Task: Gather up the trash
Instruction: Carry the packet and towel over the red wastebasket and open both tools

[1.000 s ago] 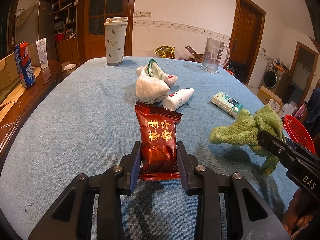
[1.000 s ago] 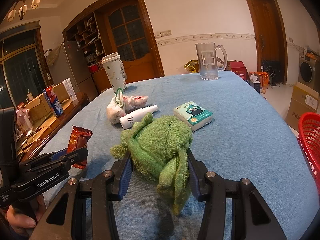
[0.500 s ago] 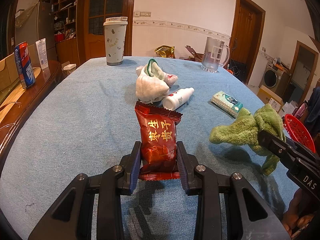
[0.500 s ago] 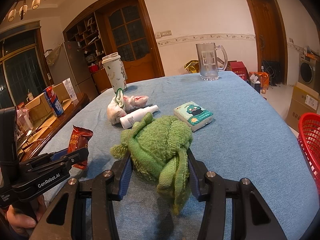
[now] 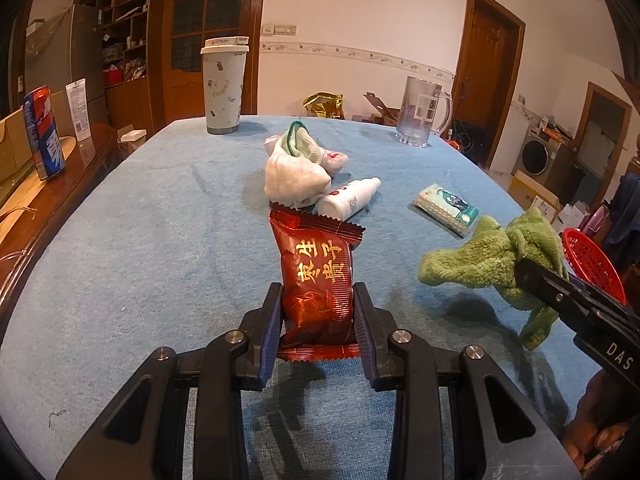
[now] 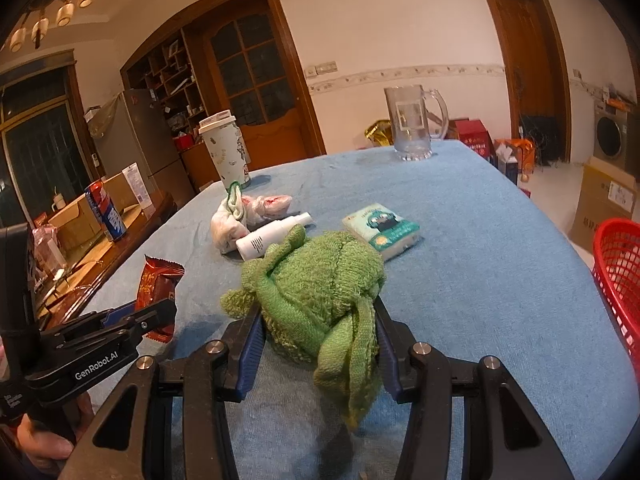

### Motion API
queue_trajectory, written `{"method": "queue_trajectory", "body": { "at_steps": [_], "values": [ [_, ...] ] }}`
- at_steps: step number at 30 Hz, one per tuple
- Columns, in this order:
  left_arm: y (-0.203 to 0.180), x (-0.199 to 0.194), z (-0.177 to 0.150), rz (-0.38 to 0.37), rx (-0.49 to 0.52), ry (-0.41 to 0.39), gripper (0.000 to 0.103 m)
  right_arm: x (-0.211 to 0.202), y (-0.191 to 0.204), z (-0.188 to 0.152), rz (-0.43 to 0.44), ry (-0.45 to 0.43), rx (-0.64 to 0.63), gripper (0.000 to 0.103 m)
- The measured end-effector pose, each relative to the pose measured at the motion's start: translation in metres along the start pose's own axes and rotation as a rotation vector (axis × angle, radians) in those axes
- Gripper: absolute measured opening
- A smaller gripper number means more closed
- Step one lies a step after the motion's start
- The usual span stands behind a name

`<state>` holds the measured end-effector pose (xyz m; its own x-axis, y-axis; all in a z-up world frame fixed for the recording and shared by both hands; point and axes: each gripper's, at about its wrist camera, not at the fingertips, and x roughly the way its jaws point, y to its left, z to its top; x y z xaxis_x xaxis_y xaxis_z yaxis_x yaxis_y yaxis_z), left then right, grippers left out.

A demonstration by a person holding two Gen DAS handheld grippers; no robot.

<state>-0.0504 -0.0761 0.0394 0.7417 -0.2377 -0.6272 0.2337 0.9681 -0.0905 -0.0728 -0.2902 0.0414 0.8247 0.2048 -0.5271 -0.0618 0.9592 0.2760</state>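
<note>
My left gripper [image 5: 318,312] is shut on a red snack wrapper [image 5: 316,276] with gold writing and holds it above the blue tablecloth; the wrapper also shows in the right wrist view [image 6: 154,286]. My right gripper [image 6: 320,328] is shut on a crumpled green cloth [image 6: 320,284], which also shows at the right in the left wrist view [image 5: 492,256]. A crumpled white plastic bag [image 5: 296,170], a small white bottle [image 5: 350,202] and a tissue pack [image 5: 446,208] lie further back on the table. A red basket [image 6: 618,268] stands off the table's right edge.
A tall paper cup [image 5: 224,86] and a glass mug [image 5: 420,112] stand at the far end of the table [image 5: 140,240]. A wooden sideboard with a blue can [image 5: 42,132] runs along the left. Boxes and a washing machine [image 5: 538,154] are at the right.
</note>
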Motion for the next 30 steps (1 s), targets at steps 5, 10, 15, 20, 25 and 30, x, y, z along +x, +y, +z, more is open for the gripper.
{"method": "queue_trajectory", "body": {
  "at_steps": [5,10,15,20,25,30],
  "values": [
    [-0.003,0.005,0.0,-0.043,-0.008,0.045,0.033,-0.008,-0.013,0.0,0.007,0.034,0.034,0.053],
    [-0.022,0.0,0.002,-0.071,0.021,0.05,0.033,-0.026,-0.028,0.001,-0.011,0.015,0.063,0.053],
    [-0.046,-0.007,0.008,-0.108,0.066,0.047,0.033,-0.047,-0.057,0.001,-0.031,-0.009,0.127,0.053],
    [-0.076,-0.009,0.015,-0.168,0.102,0.063,0.033,-0.071,-0.092,0.002,-0.058,-0.042,0.205,0.053],
    [-0.118,-0.01,0.024,-0.235,0.161,0.077,0.033,-0.103,-0.132,0.002,-0.118,-0.096,0.264,0.053],
    [-0.174,-0.011,0.031,-0.321,0.242,0.091,0.033,-0.135,-0.178,0.003,-0.187,-0.151,0.347,0.053]
  ]
}}
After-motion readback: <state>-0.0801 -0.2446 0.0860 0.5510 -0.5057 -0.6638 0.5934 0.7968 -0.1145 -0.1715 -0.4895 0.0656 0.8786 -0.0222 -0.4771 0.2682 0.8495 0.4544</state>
